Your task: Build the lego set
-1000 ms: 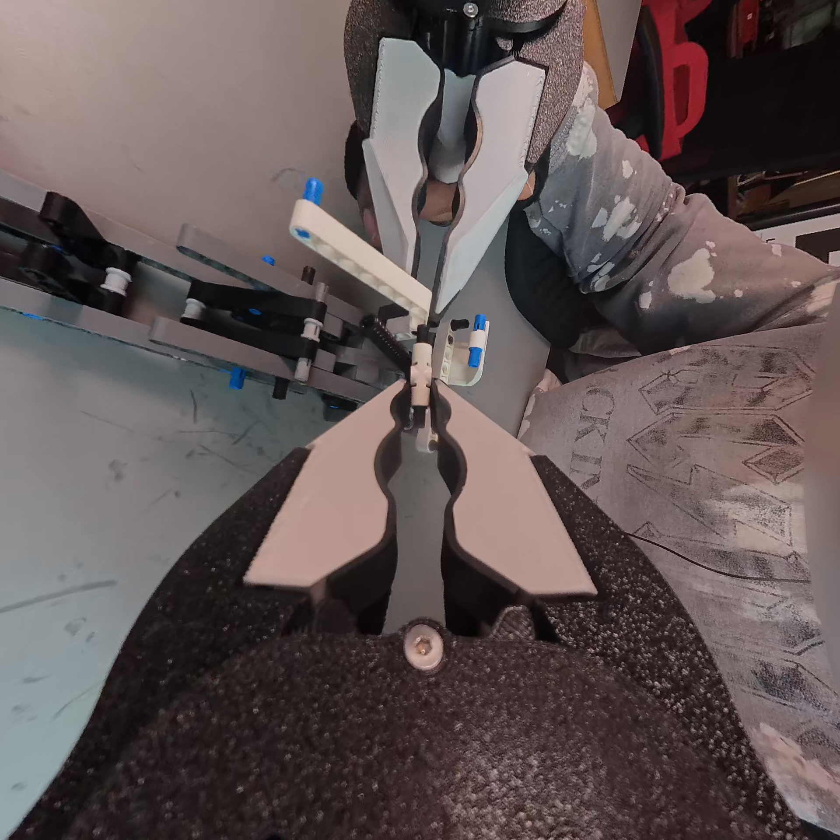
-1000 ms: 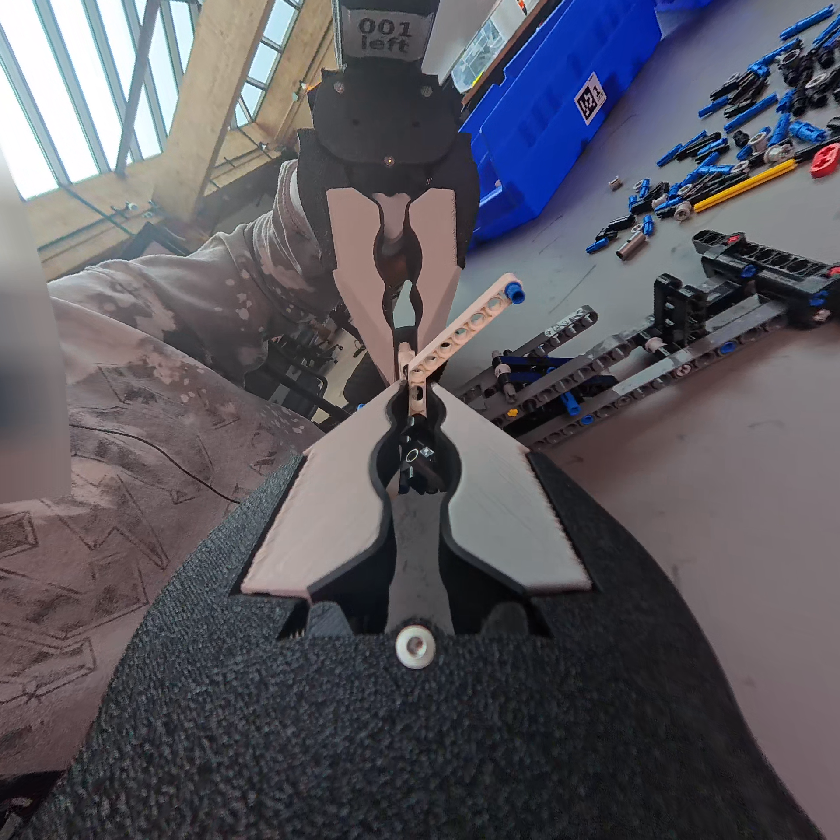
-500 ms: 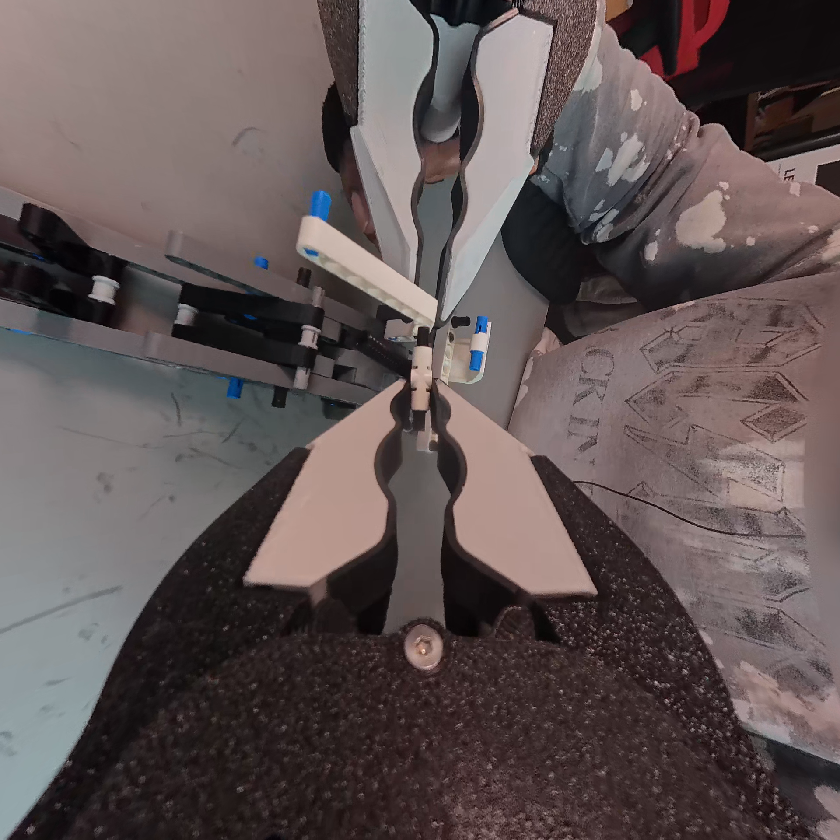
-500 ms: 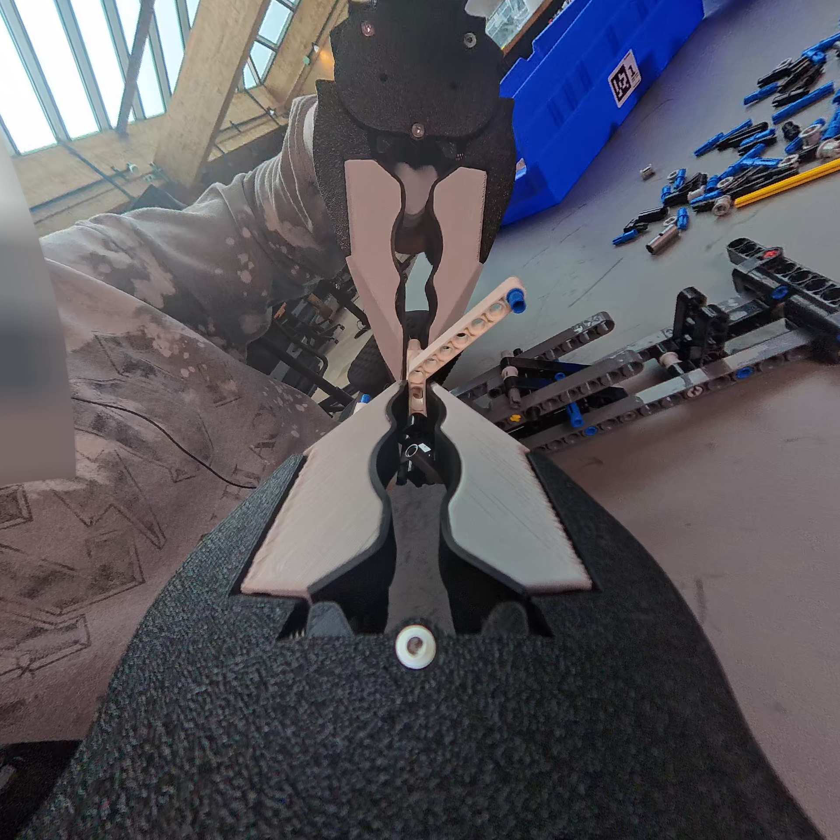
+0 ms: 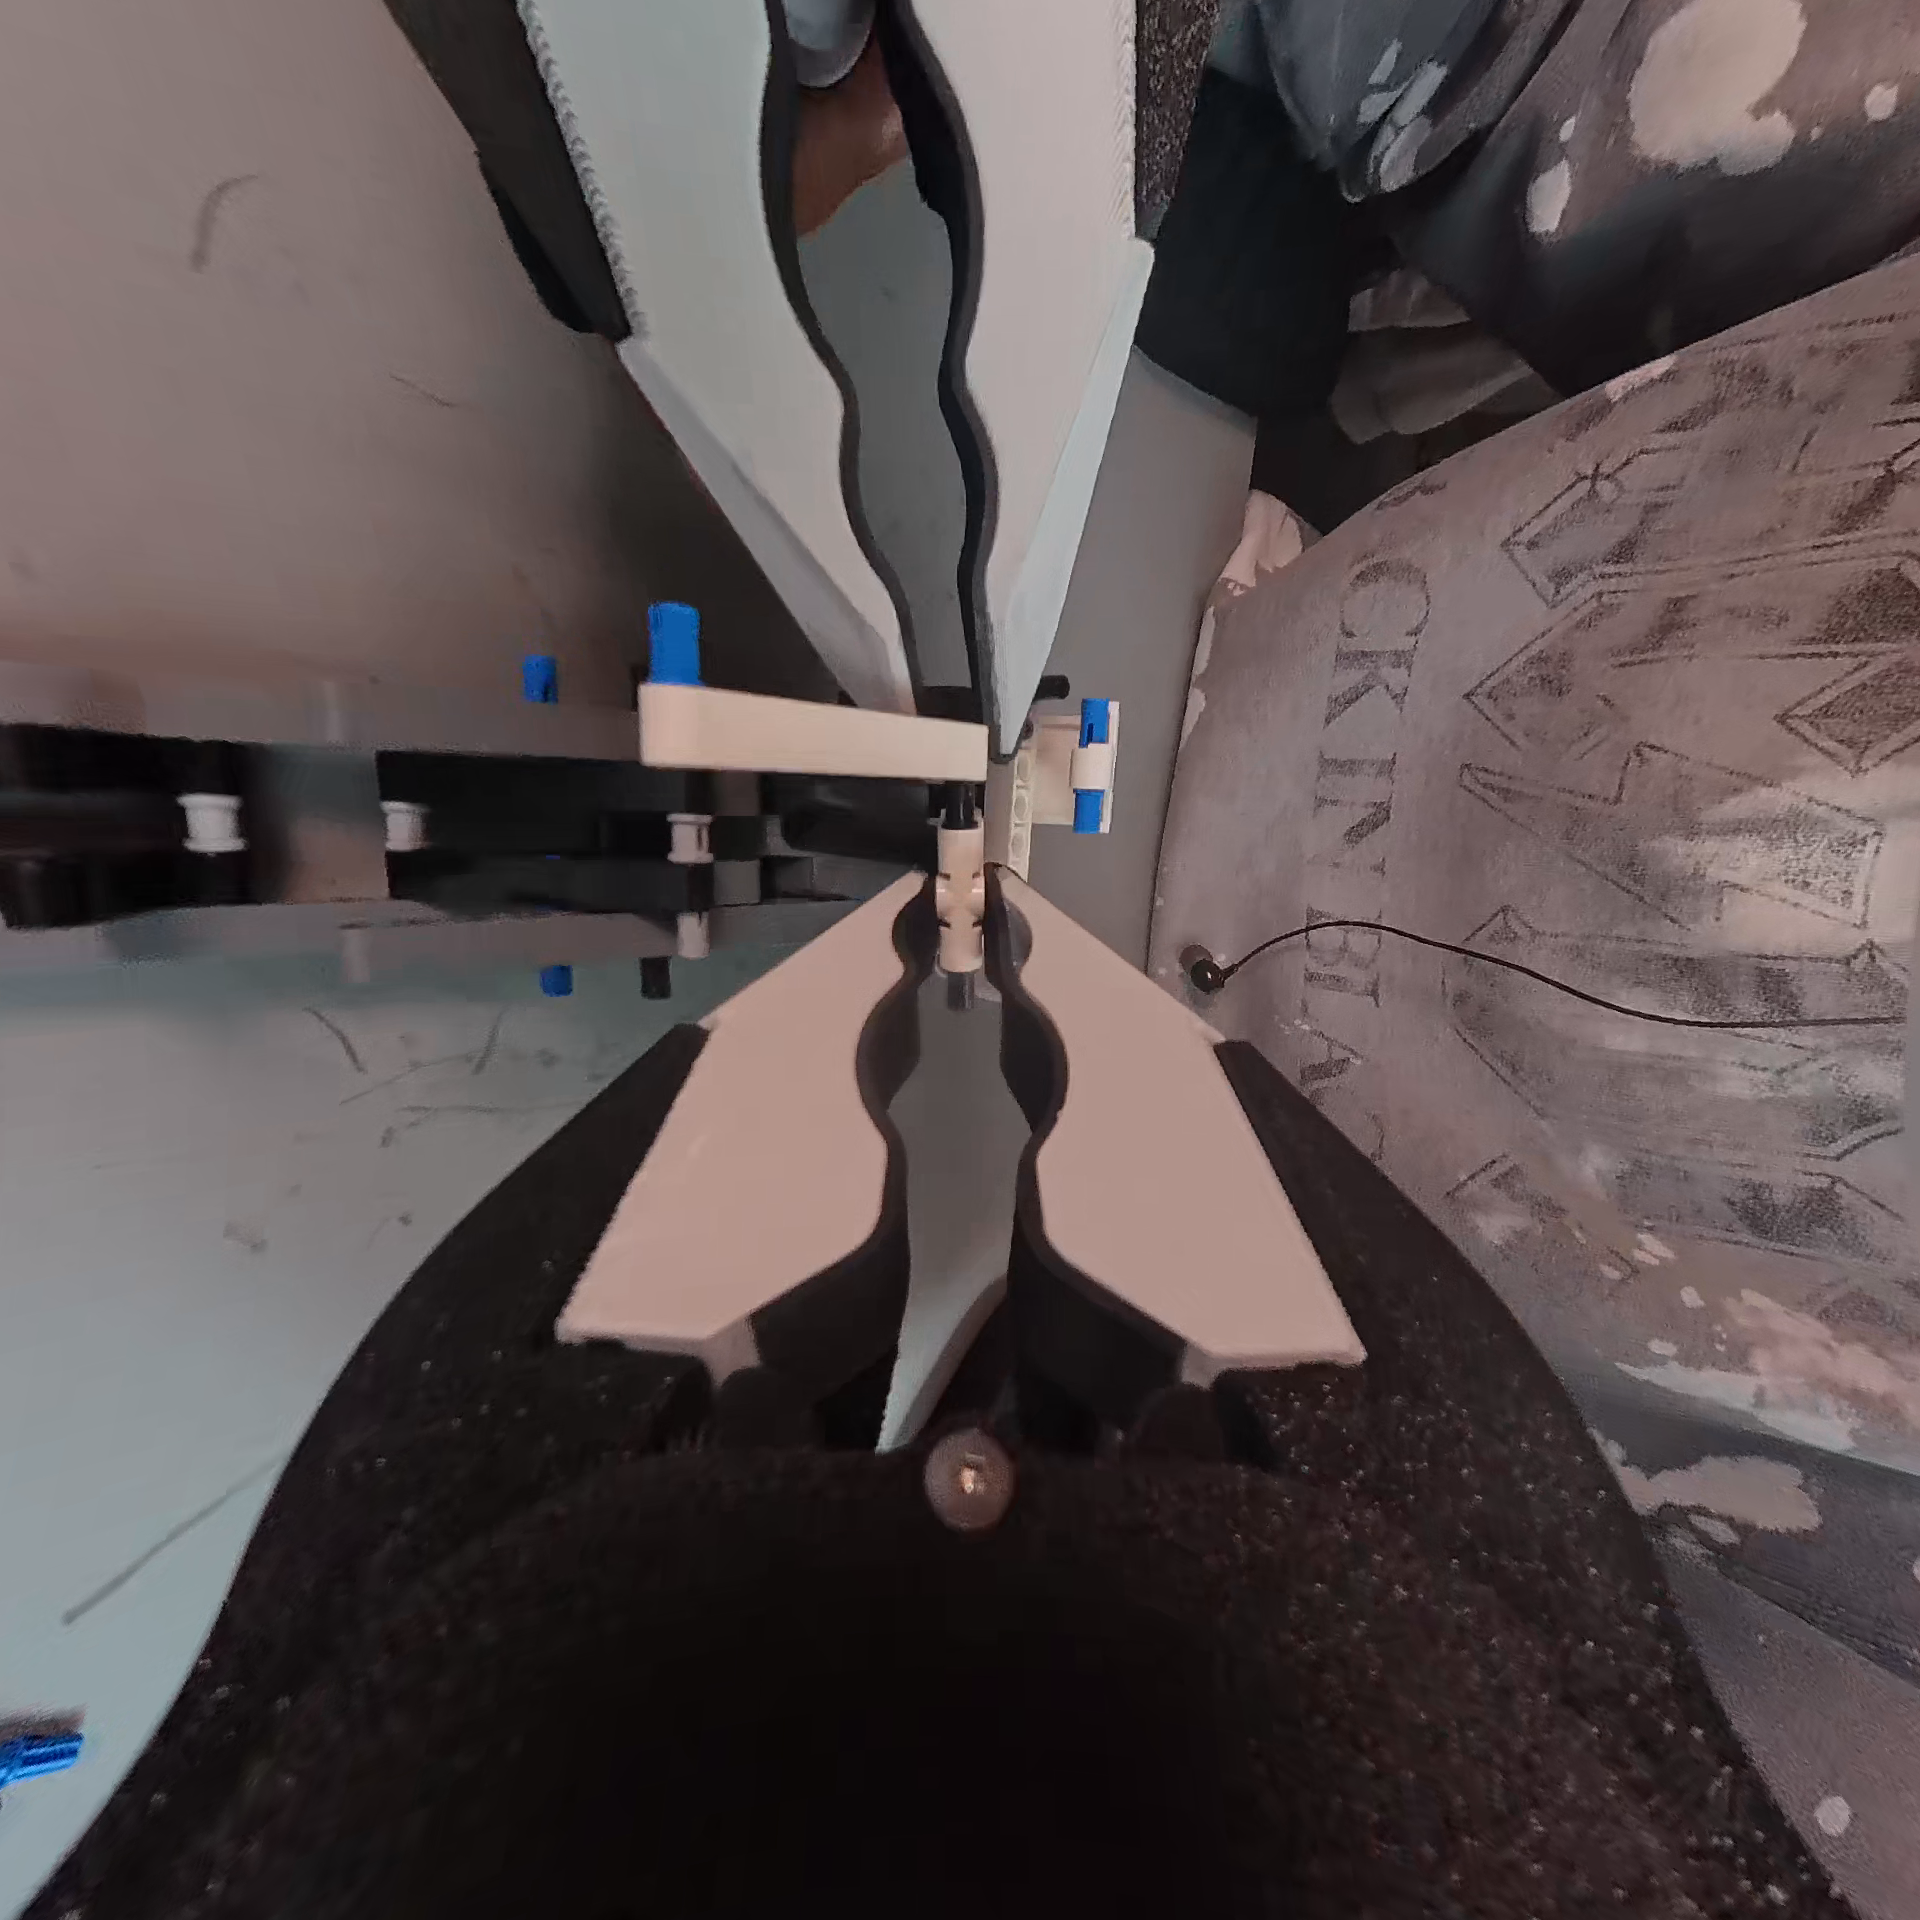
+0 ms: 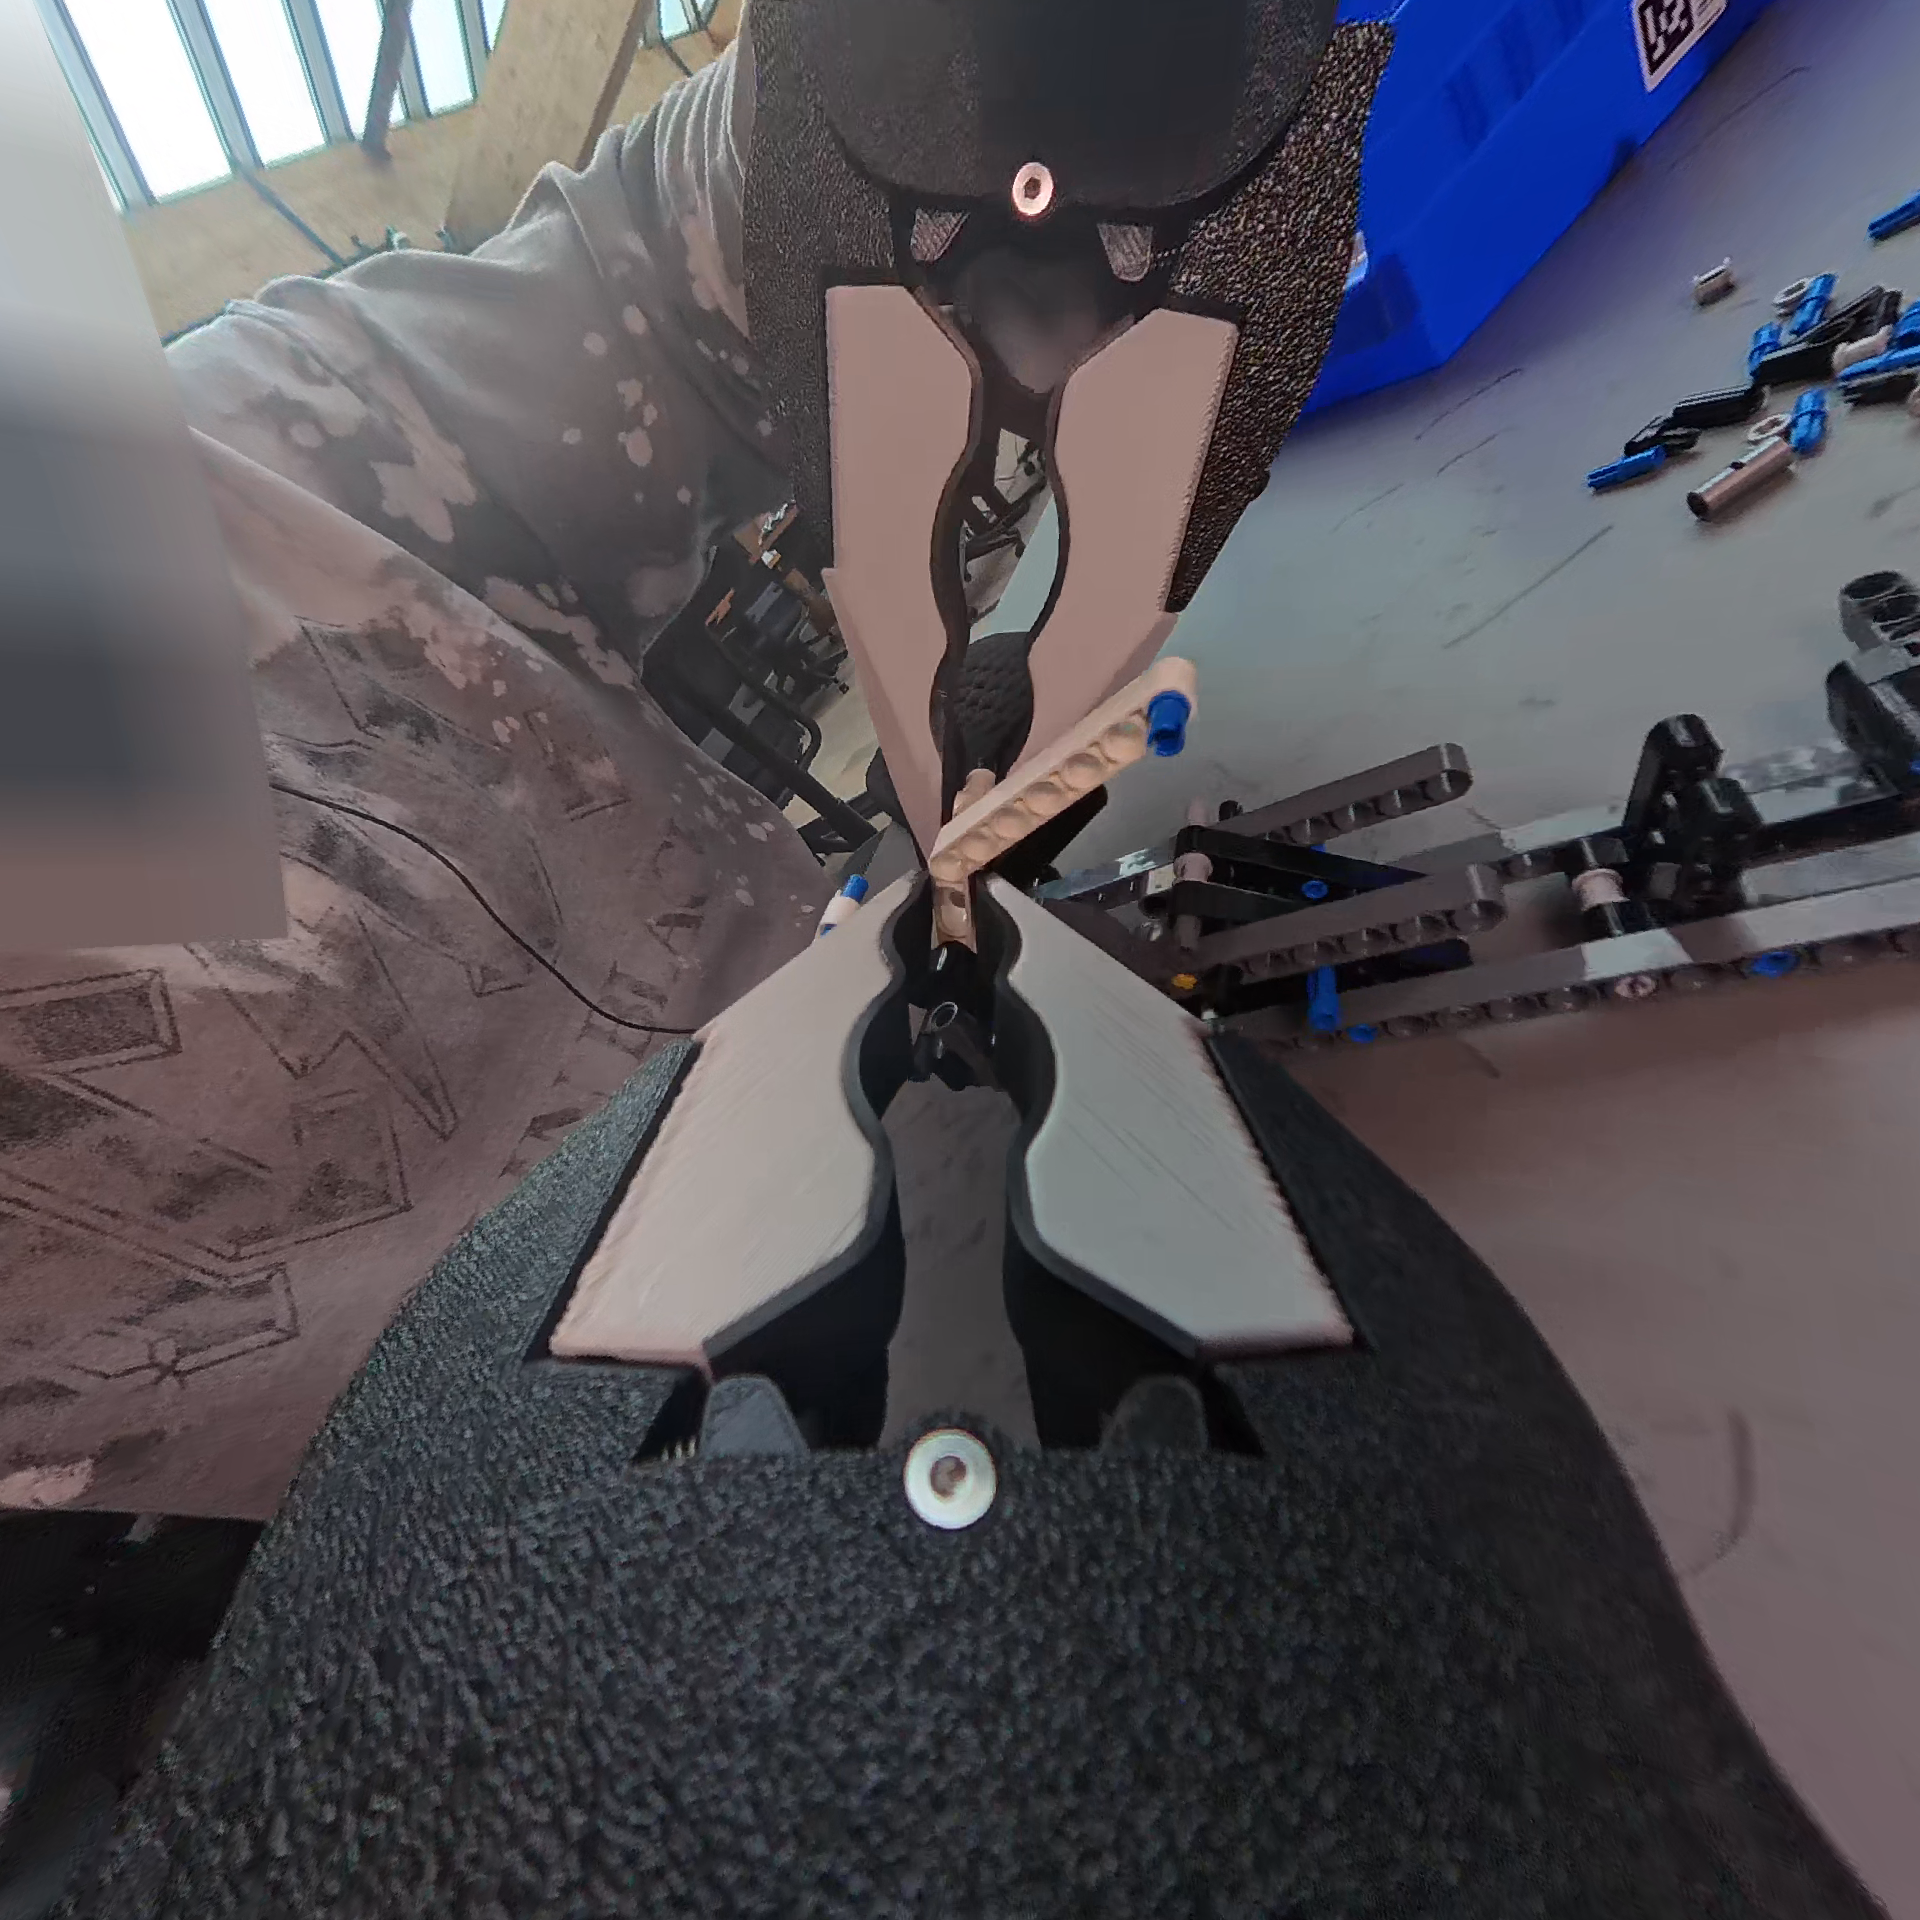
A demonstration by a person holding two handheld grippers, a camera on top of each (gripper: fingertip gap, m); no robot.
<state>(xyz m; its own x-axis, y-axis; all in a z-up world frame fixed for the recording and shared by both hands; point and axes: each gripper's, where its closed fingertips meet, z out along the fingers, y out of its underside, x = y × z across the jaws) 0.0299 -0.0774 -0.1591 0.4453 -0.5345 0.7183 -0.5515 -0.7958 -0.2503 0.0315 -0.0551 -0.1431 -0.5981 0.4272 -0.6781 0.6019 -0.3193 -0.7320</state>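
1. A small white connector point(image 5: 958, 902) is pinched by the left claw point(image 5: 960, 883).
2. A white beam point(image 6: 1049, 795) is pinched by the right claw point(image 6: 951, 894).
3. Beyond, the dark frame point(image 6: 1455, 925) is laid on the bench point(image 6: 1558, 1195), near its person-side edge.

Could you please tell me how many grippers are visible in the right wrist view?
2. The right gripper fills the bottom, shut on the beam; the left gripper reaches down from the top, tip to tip with it, shut on a connector.
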